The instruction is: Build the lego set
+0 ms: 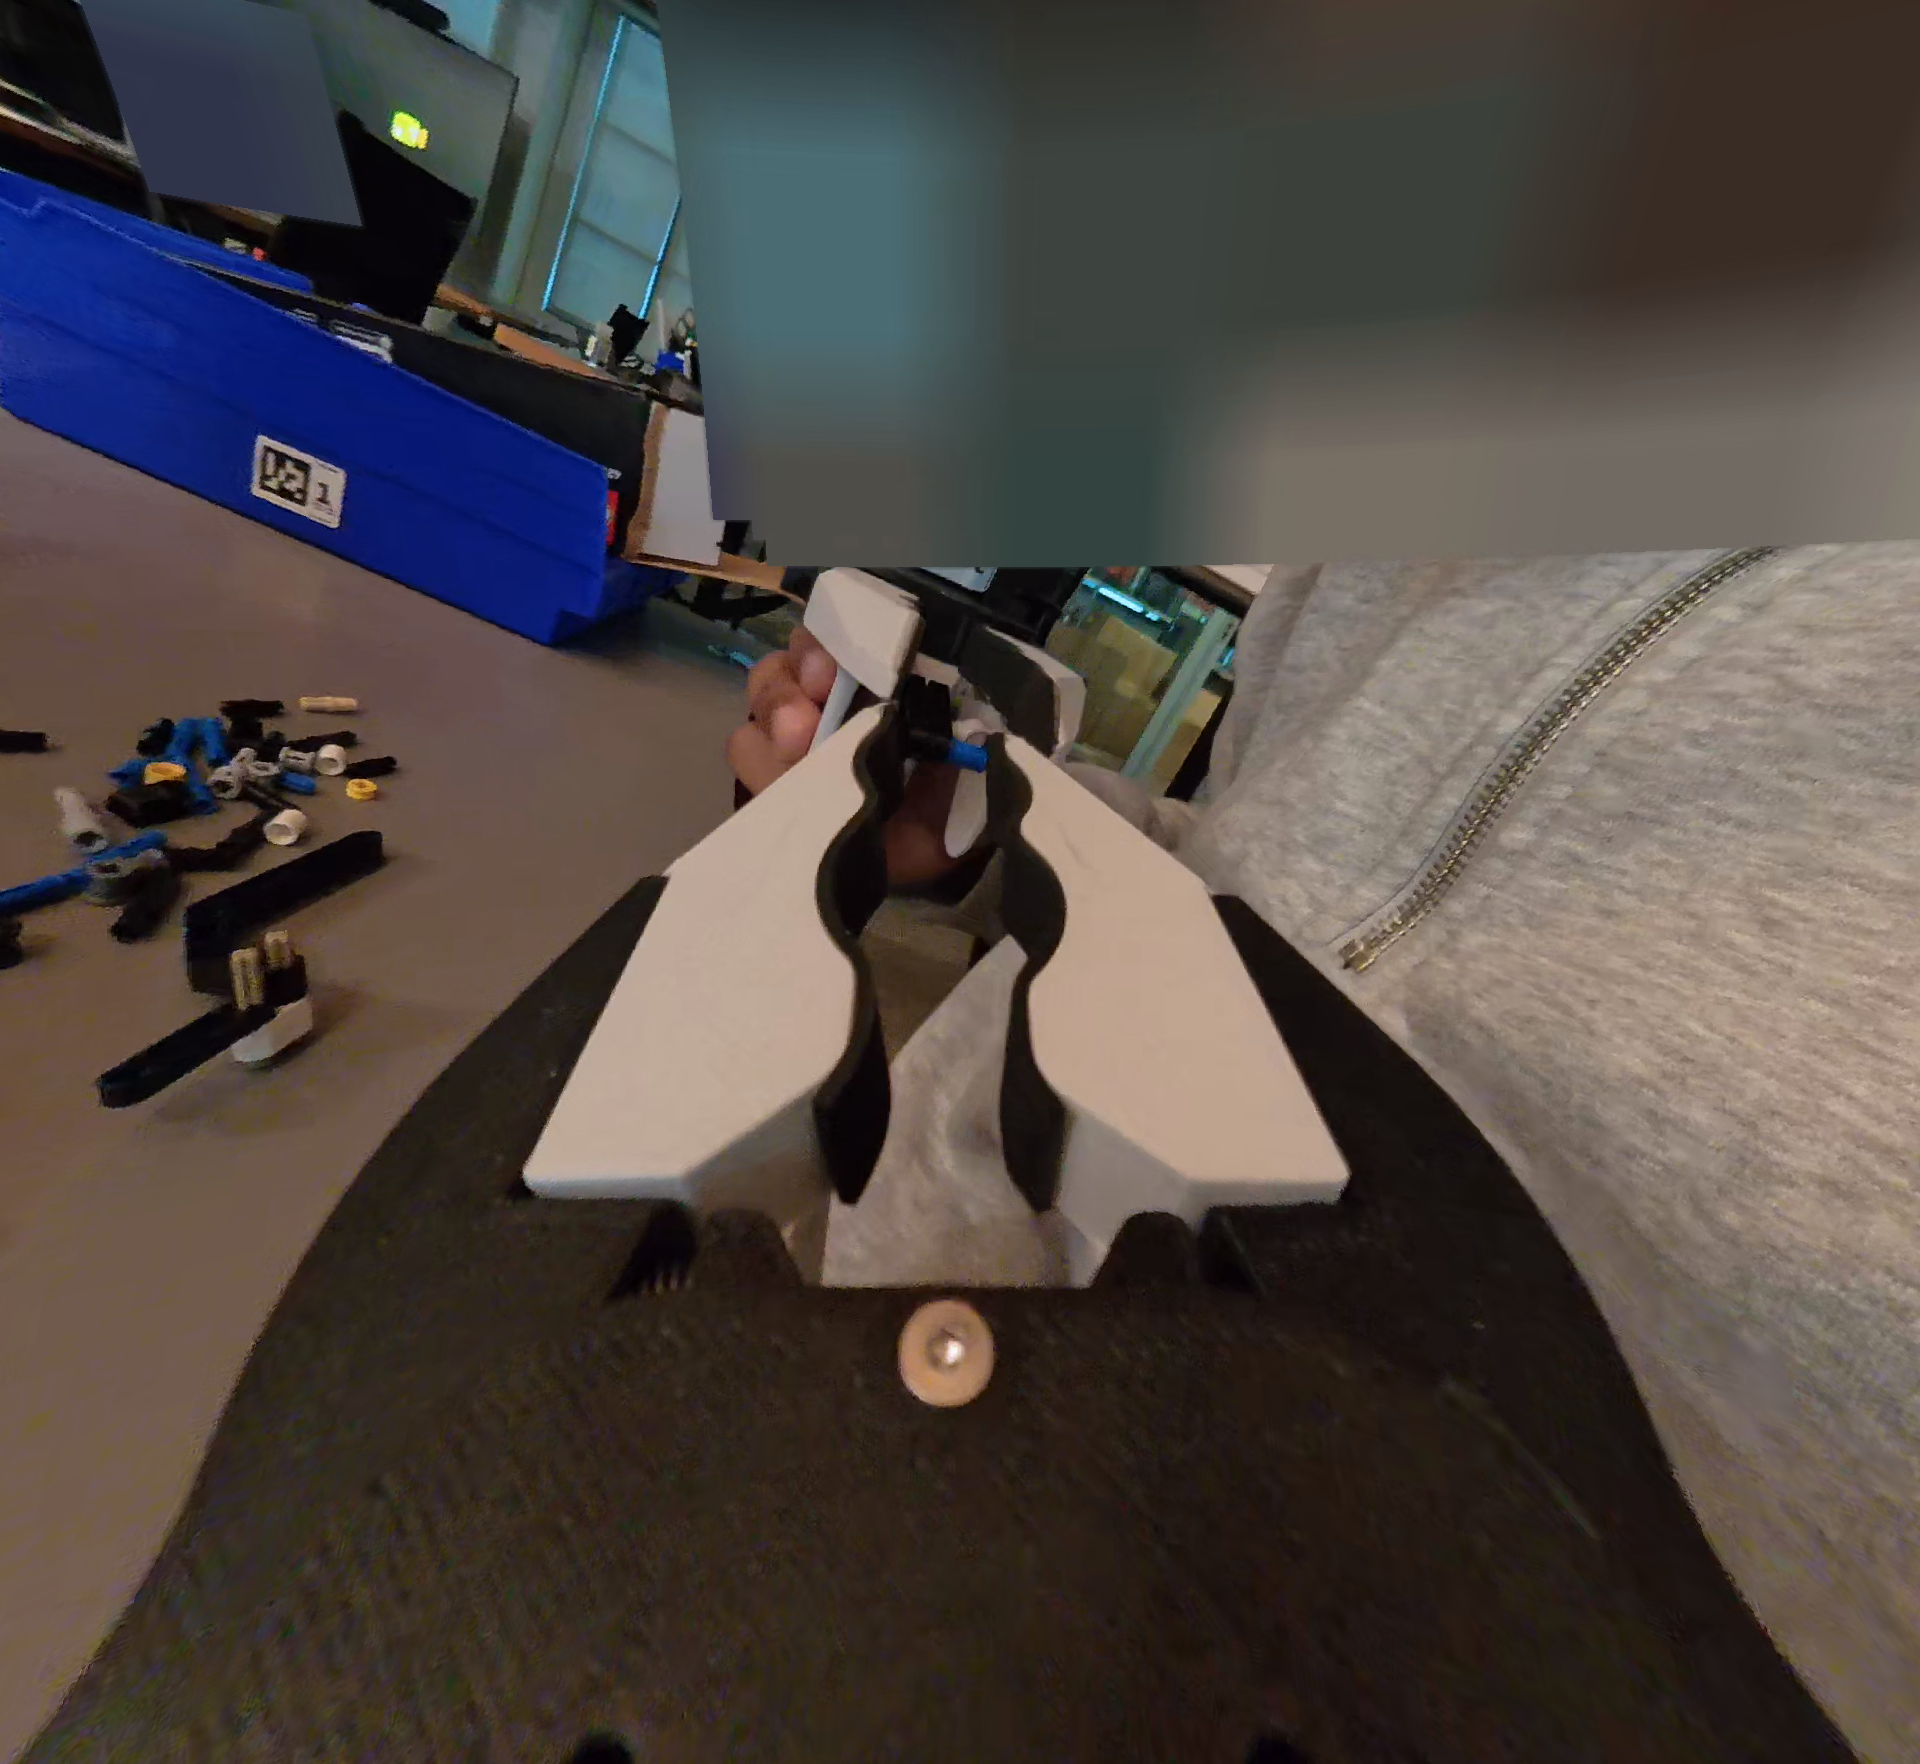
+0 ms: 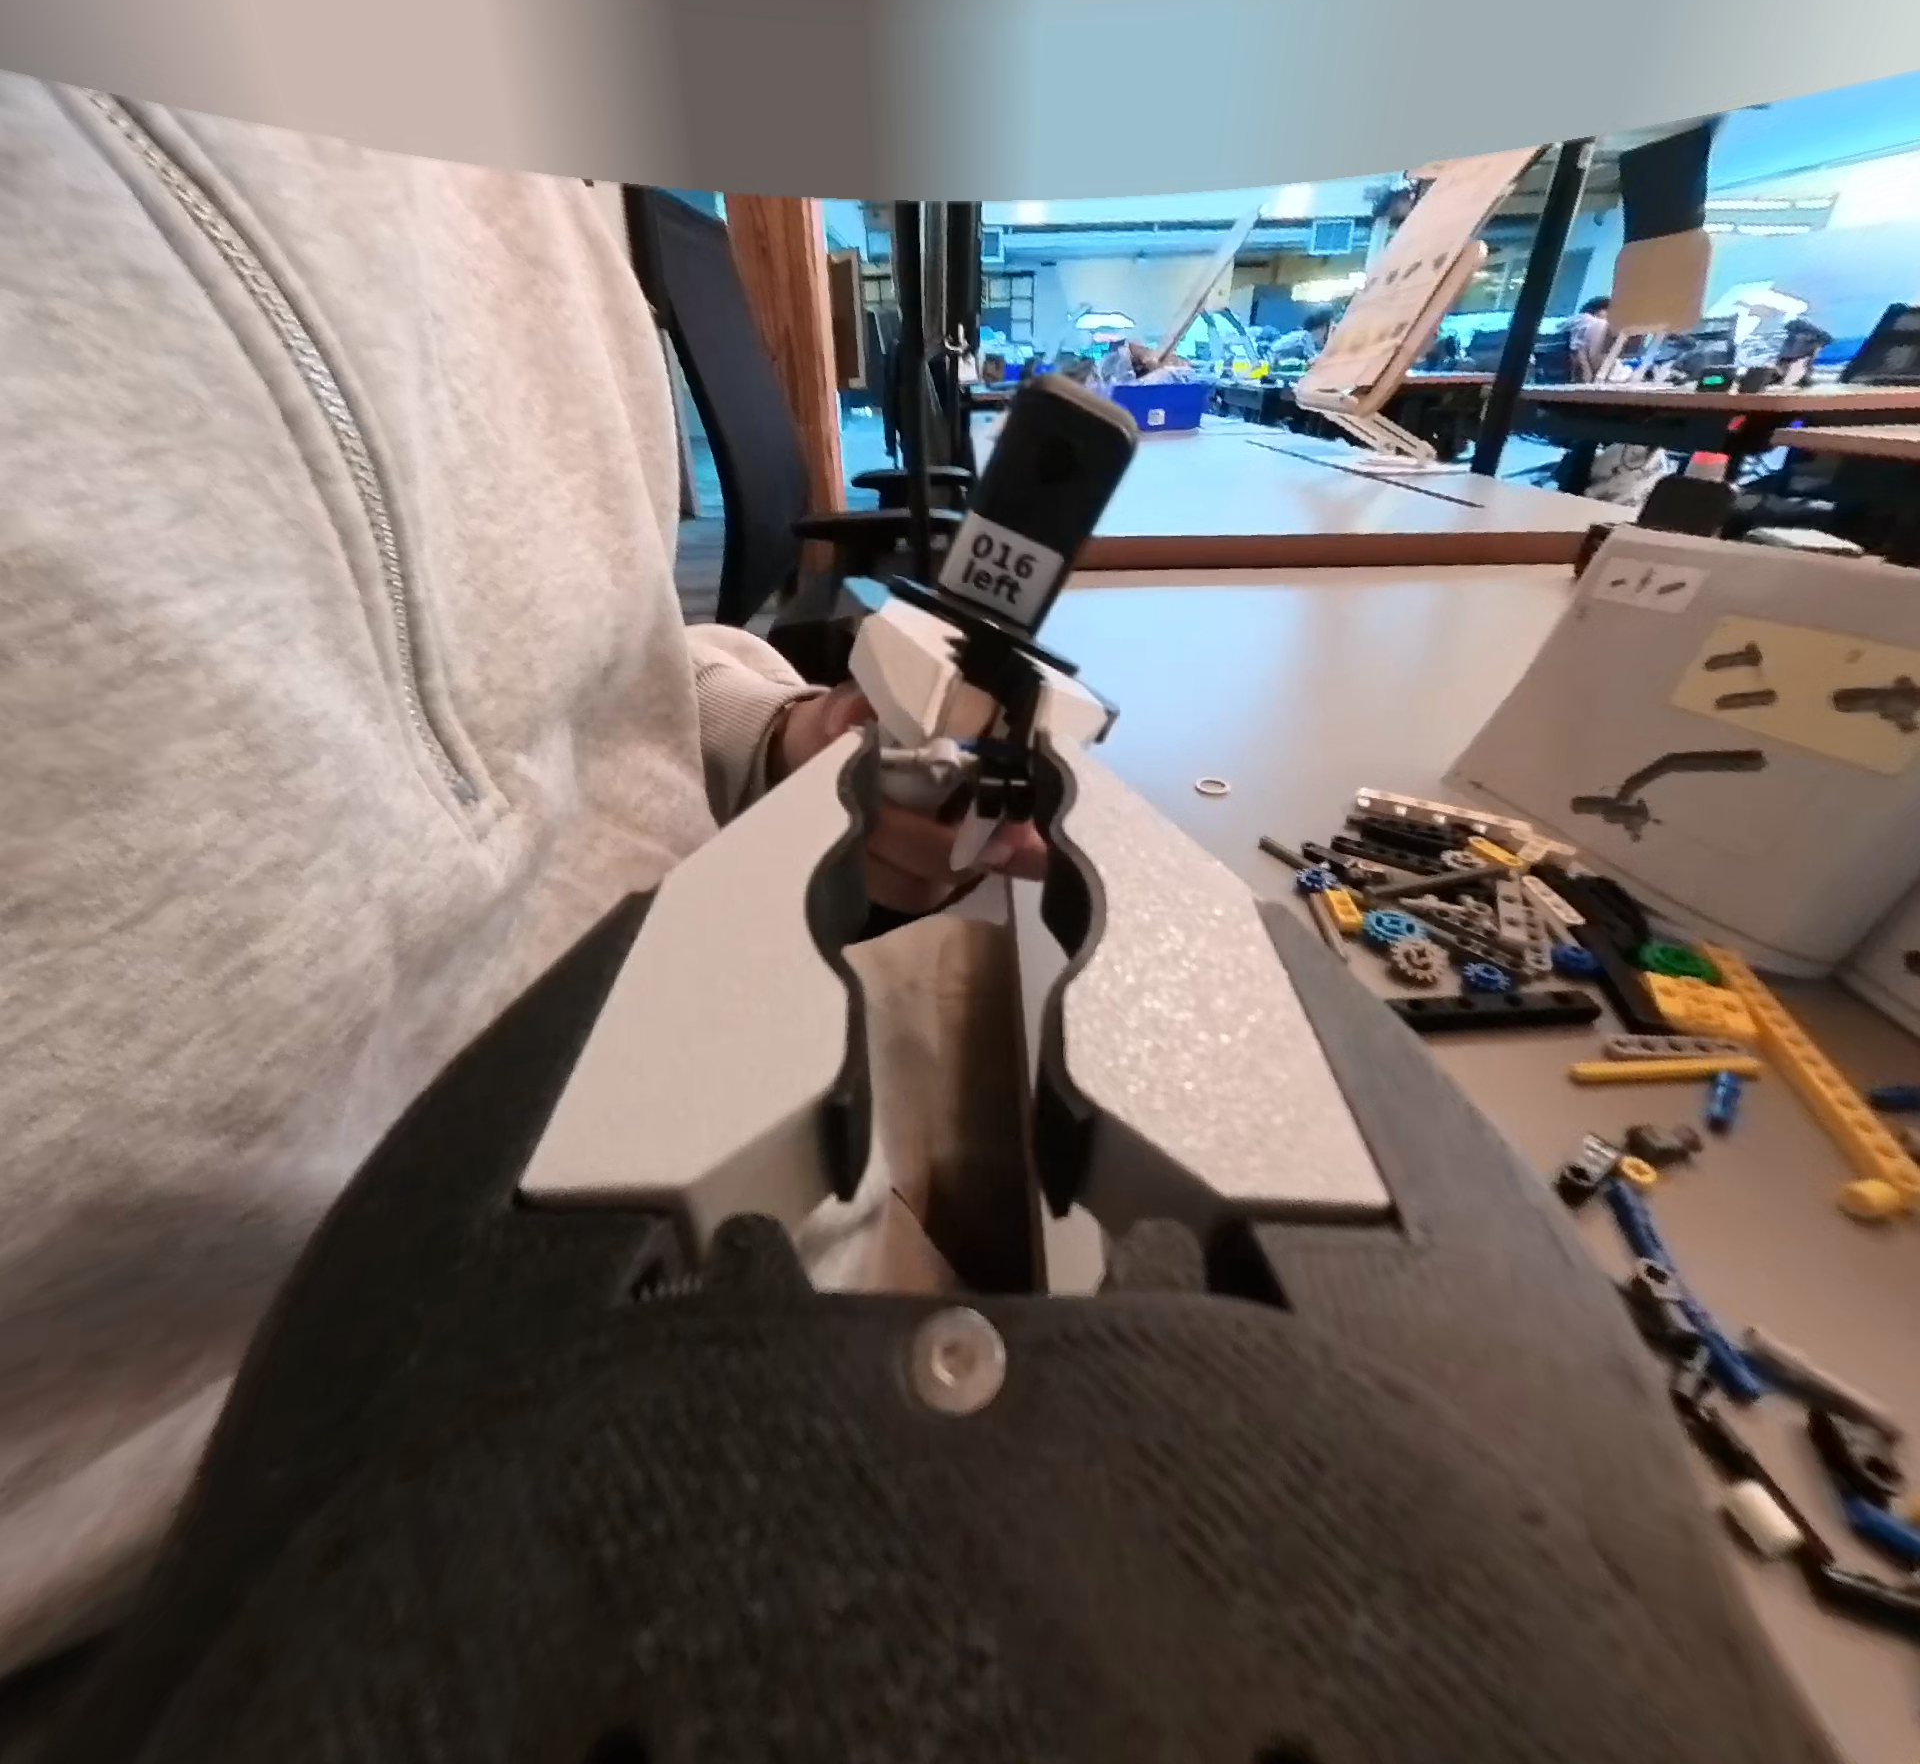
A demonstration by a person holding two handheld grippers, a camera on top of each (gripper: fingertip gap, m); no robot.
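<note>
My two grippers meet tip to tip in the air in front of a person's grey zip hoodie (image 2: 260, 571). Between the tips is a small lego assembly (image 1: 940, 740): a black piece, a blue pin and a light grey connector in a row. My left gripper (image 1: 940, 746) is closed on it. My right gripper (image 2: 956, 767) is closed on the same assembly (image 2: 971, 767) from the opposite side. The right gripper also shows beyond the tips in the left wrist view (image 1: 868, 644), and the left gripper shows in the right wrist view (image 2: 977, 675). A hand is behind each.
A blue bin (image 1: 312, 426) stands at the back left of the grey table. Loose black, blue and grey pieces (image 1: 208, 810) and a black beam (image 1: 281, 893) lie left. On the right are a pile of pieces (image 2: 1507, 925), a long yellow beam (image 2: 1808, 1080) and an open instruction booklet (image 2: 1714, 758). Only a small space, under 4 cm, lies between the two pairs of fingers. The black beam (image 1: 281, 893) is about equally far from each gripper, around 15 cm.
</note>
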